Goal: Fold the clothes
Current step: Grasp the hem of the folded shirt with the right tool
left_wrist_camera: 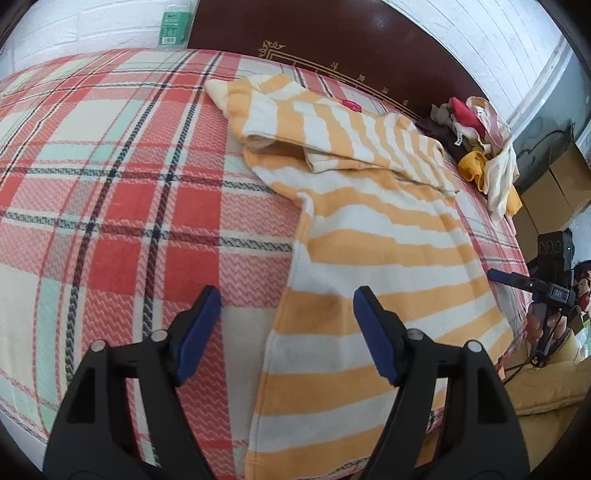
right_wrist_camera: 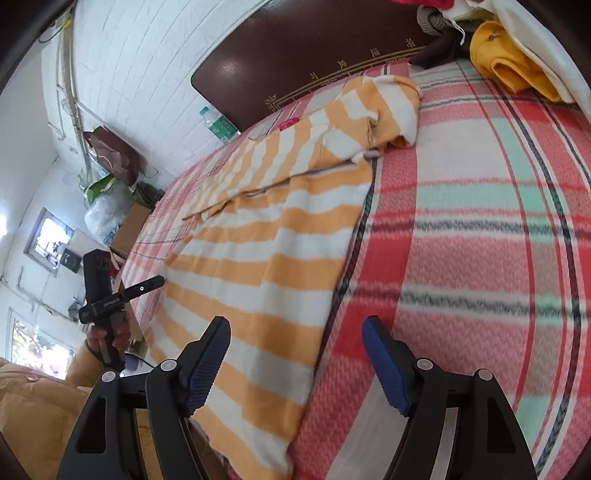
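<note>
An orange-and-white striped garment (left_wrist_camera: pixel 369 229) lies spread flat on the plaid bed, its sleeves folded in at the far end. It also shows in the right wrist view (right_wrist_camera: pixel 266 258). My left gripper (left_wrist_camera: pixel 286 299) is open and empty, hovering over the garment's left edge near the bed's front. My right gripper (right_wrist_camera: pixel 295 328) is open and empty, above the garment's right edge. Each gripper appears in the other's view, the right one (left_wrist_camera: pixel 517 280) and the left one (right_wrist_camera: pixel 136 291), both at the bed's edge.
The red, cream and mint plaid blanket (left_wrist_camera: pixel 110 184) covers the bed. A pile of other clothes (left_wrist_camera: pixel 476 140) sits at the headboard corner, seen too in the right wrist view (right_wrist_camera: pixel 509 62). A dark headboard (left_wrist_camera: pixel 332 33), a water bottle (right_wrist_camera: pixel 218 125) and cardboard boxes (left_wrist_camera: pixel 554 184) stand around.
</note>
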The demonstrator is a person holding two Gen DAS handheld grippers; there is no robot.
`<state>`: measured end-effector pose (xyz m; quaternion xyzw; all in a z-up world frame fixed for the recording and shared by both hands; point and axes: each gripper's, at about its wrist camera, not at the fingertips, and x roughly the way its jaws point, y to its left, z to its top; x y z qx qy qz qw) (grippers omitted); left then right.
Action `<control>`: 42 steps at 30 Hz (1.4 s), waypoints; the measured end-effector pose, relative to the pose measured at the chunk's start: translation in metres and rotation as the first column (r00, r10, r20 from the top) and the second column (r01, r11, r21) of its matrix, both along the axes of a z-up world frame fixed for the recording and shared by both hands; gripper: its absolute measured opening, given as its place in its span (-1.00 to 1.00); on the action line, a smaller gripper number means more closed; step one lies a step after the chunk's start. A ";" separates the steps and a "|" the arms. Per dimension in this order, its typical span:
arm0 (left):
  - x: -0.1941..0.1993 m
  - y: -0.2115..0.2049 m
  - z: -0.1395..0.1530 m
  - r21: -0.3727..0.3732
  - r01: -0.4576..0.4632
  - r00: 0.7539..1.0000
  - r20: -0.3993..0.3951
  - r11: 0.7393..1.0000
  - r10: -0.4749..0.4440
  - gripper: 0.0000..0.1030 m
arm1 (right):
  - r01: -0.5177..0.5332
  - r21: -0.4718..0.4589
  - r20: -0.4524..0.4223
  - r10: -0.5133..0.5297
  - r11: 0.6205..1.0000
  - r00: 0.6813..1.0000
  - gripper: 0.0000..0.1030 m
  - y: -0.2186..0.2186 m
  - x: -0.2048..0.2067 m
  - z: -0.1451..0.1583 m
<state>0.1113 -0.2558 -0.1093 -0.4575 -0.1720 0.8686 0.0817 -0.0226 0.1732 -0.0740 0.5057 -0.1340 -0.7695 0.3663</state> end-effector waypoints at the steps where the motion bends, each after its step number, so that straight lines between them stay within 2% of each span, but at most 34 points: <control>1: 0.002 0.004 0.000 -0.005 0.012 1.000 -0.001 1.000 -0.012 0.45 | -0.010 -0.009 0.001 0.010 1.000 1.000 0.50 0.000 0.008 0.001; 4: 0.008 0.015 -0.002 -0.042 0.037 0.999 -0.001 0.998 -0.037 0.45 | -0.029 -0.004 0.003 0.029 1.000 1.000 0.58 -0.002 0.027 -0.001; 9: 0.022 0.022 -0.003 -0.017 0.052 0.998 -0.016 0.998 -0.053 0.41 | -0.015 -0.023 0.003 0.015 1.000 1.000 0.67 0.000 0.045 -0.004; 11: 0.026 0.022 -0.003 -0.024 0.041 0.999 -0.013 0.999 -0.041 0.19 | -0.005 -0.038 -0.002 0.005 0.999 1.000 0.71 0.000 0.048 -0.005; 13: 0.030 0.020 -0.004 -0.028 0.027 1.000 -0.004 0.999 -0.027 -0.19 | -0.014 -0.026 -0.019 0.013 1.000 1.000 0.74 -0.003 0.052 -0.004; 15: 0.033 0.018 -0.003 -0.015 0.018 1.000 0.003 1.000 -0.018 -0.27 | -0.037 -0.003 -0.027 0.037 0.999 0.999 0.76 -0.008 0.057 -0.003; 18: 0.037 0.016 -0.002 -0.002 0.018 1.000 0.011 1.000 -0.018 -0.27 | -0.060 0.035 -0.044 0.062 0.998 0.997 0.76 -0.015 0.065 -0.001; 20: 0.040 0.015 -0.002 -0.001 0.020 1.000 0.019 1.000 -0.020 -0.15 | -0.069 0.059 -0.050 0.072 0.996 0.996 0.75 -0.018 0.069 0.000; 21: 0.041 0.015 -0.002 -0.001 0.021 1.000 0.023 1.000 -0.021 0.01 | -0.069 0.071 -0.051 0.073 0.995 0.996 0.74 -0.020 0.070 0.000; 22: 0.042 0.015 -0.002 0.004 0.027 0.999 0.024 1.000 -0.027 0.26 | -0.074 0.074 -0.051 0.078 0.994 0.996 0.70 -0.021 0.071 0.000; 24: 0.044 0.018 -0.002 -0.003 0.046 0.999 0.024 0.999 -0.046 0.35 | -0.076 0.072 -0.049 0.079 0.995 0.996 0.60 -0.021 0.072 -0.001; 25: 0.044 0.021 -0.002 -0.014 0.053 0.998 0.025 0.999 -0.053 0.35 | -0.077 0.069 -0.044 0.081 0.995 0.996 0.35 -0.021 0.072 -0.003; 26: 0.044 0.024 -0.003 -0.026 0.058 0.998 0.026 0.998 -0.058 0.35 | -0.079 0.065 -0.038 0.082 0.995 0.996 -0.10 -0.021 0.072 -0.005; 27: 0.044 0.026 -0.003 -0.040 0.060 0.998 0.028 0.997 -0.059 0.28 | -0.082 0.061 -0.018 0.084 0.995 0.996 -0.33 -0.021 0.071 -0.009; 28: 0.044 0.027 -0.003 -0.054 0.058 0.998 0.032 0.997 -0.056 -0.03 | -0.073 0.050 -0.005 0.073 0.996 0.997 -0.54 -0.020 0.070 -0.012; 29: 0.044 0.027 -0.003 -0.063 0.056 0.998 0.041 0.996 -0.053 -0.22 | -0.063 0.038 0.007 0.062 0.997 0.998 -0.56 -0.019 0.069 -0.015; 30: 0.043 0.026 -0.003 -0.069 0.053 0.997 0.051 0.996 -0.050 -0.54 | -0.053 0.028 0.019 0.052 0.998 0.998 -0.61 -0.017 0.068 -0.018; 31: 0.044 0.024 -0.003 -0.069 0.045 0.997 0.058 0.997 -0.041 -0.72 | -0.044 0.023 0.025 0.043 0.999 0.999 -0.71 -0.015 0.067 -0.019; 33: 0.046 0.018 0.000 -0.044 0.025 0.998 0.063 0.999 -0.022 -0.78 | -0.033 0.003 0.044 0.033 0.999 0.998 -0.77 -0.012 0.065 -0.021; 37: 0.053 0.005 0.008 0.051 0.012 0.999 0.039 0.999 -0.014 -0.76 | -0.011 -0.135 0.072 0.021 0.991 0.997 -0.81 -0.004 0.063 -0.016; 39: 0.056 0.004 0.004 0.060 0.030 0.997 0.066 0.998 -0.034 -0.68 | -0.022 -0.145 0.078 0.034 0.989 0.996 -0.76 -0.004 0.062 -0.017; 40: 0.056 0.005 0.001 0.054 0.030 0.996 0.087 0.998 -0.035 -0.35 | -0.034 -0.134 0.079 0.044 0.990 0.996 -0.68 -0.005 0.062 -0.017; 41: 0.057 0.008 -0.002 0.055 0.039 0.994 0.095 0.998 -0.044 -0.12 | -0.038 -0.127 0.095 0.050 0.991 0.994 -0.43 -0.007 0.061 -0.020; 42: 0.059 0.011 -0.004 0.063 0.055 0.994 0.095 0.996 -0.061 0.15 | -0.042 -0.121 0.110 0.055 0.992 0.992 -0.28 -0.009 0.060 -0.023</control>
